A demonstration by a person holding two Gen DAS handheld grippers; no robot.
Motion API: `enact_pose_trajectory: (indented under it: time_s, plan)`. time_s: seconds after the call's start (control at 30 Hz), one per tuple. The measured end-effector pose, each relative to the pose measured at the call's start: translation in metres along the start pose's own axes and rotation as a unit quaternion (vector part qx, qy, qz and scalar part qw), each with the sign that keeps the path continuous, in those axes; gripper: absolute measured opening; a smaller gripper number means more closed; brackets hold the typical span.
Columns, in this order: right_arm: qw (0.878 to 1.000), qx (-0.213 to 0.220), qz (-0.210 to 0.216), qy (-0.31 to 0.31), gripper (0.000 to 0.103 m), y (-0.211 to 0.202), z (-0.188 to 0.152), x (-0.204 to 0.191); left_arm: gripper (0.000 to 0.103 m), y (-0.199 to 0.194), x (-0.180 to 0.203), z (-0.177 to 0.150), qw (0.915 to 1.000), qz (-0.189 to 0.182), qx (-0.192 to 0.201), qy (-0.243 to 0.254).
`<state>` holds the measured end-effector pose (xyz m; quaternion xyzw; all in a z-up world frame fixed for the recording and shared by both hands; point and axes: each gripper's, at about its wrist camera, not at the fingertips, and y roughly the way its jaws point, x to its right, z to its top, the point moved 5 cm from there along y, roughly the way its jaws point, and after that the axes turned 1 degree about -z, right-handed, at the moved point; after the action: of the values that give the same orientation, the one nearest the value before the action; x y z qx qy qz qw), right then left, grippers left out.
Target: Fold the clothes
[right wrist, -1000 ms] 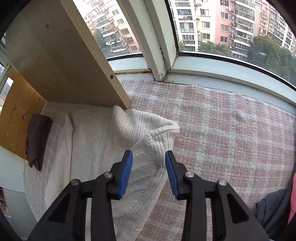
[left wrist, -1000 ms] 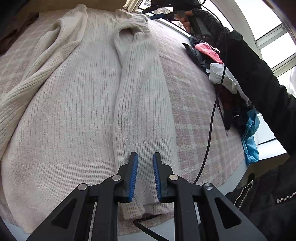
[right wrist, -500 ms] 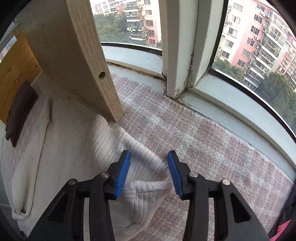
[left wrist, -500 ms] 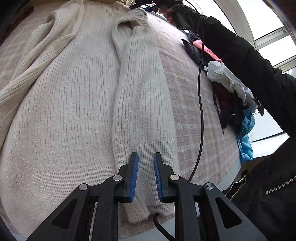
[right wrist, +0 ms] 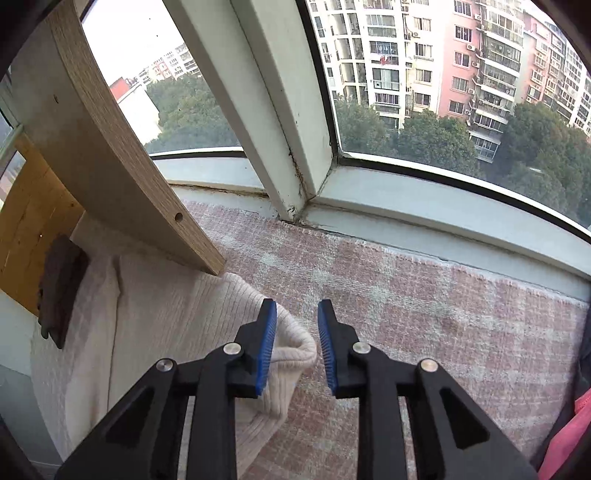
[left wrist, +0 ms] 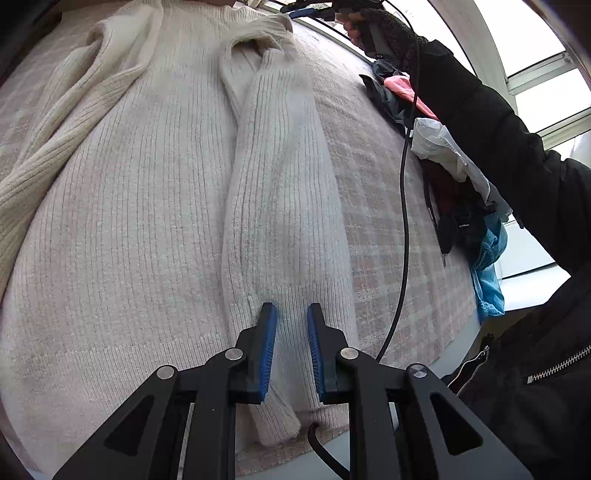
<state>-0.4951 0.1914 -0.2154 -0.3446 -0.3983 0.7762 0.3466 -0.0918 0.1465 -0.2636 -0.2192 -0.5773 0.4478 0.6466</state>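
Observation:
A cream ribbed sweater lies spread on a plaid blanket, one sleeve folded lengthwise down its body. My left gripper hovers over that sleeve's cuff end, open by a narrow gap, and the knit shows flat between the pads. In the right wrist view, my right gripper is at the sweater's far shoulder fold. Its jaws are closing with the fold's edge between them, and a gap still shows beside the right pad. The right gripper also shows at the top of the left wrist view, held by a gloved hand.
The plaid blanket runs to a window sill and frame. A wooden board leans over the sweater's far side. A pile of mixed clothes lies at the right, and a black cable hangs across the blanket.
The right gripper has shifted along the sweater's far edge and tilted up toward the window. Its jaws have narrowed around the shoulder fold. The left gripper has stayed put.

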Motion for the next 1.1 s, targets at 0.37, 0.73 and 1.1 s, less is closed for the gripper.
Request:
enact_pose_trajectory:
  time_s: [0.37,0.73,1.1]
  plan:
    - [0.988,-0.140,-0.053,-0.043,0.045,0.038,-0.060,-0.069,0.018,-0.001,0.011,-0.003,0.9984,0.045,-0.003,0.035]
    - [0.991,-0.122,-0.033,-0.051,0.011,0.026,-0.065,-0.071,0.036,-0.026,0.009,-0.010,0.9884,0.135,0.019,0.068]
    - [0.986,-0.160,-0.047,0.007,0.038,0.016,-0.073,-0.078,0.039,-0.010,0.008,-0.018,0.9879,0.132,0.007,0.082]
